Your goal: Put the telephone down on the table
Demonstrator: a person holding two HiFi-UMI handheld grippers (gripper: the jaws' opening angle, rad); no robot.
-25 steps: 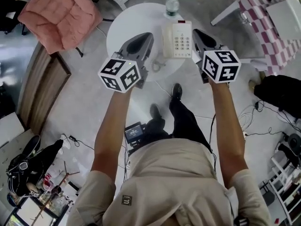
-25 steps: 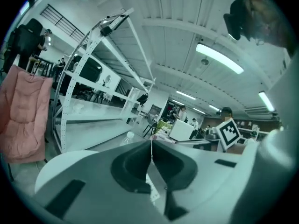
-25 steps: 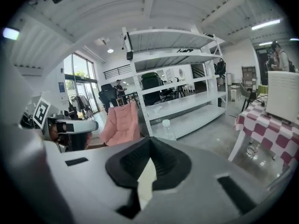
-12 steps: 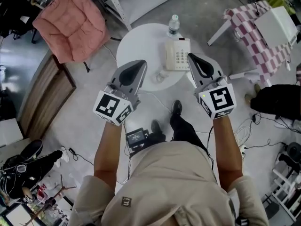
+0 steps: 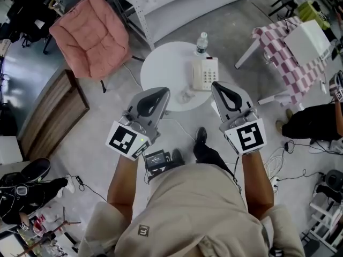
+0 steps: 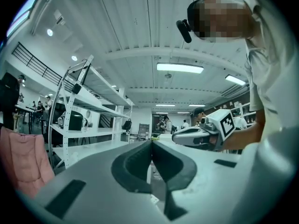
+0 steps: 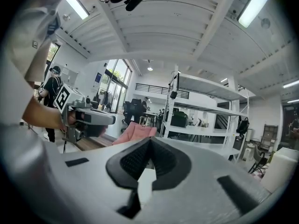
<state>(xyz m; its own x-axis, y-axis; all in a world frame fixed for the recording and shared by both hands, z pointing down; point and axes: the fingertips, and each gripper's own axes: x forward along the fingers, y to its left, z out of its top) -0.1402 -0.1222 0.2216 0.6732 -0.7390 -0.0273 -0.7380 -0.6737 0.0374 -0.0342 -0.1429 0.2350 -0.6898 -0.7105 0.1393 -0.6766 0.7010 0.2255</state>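
Head view: bottle [image 5: 201,43] stands beside telephone [image 5: 206,74] on round table [image 5: 165,71].

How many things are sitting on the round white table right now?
3: the telephone right of centre, the water bottle at the far edge behind it, and a small pale object near the front edge, too small to identify. The right gripper may hide more.

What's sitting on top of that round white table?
A white telephone, a water bottle beyond it, and a small pale clump I can't identify. The right tool covers the near right edge of the table, so anything there is hidden.
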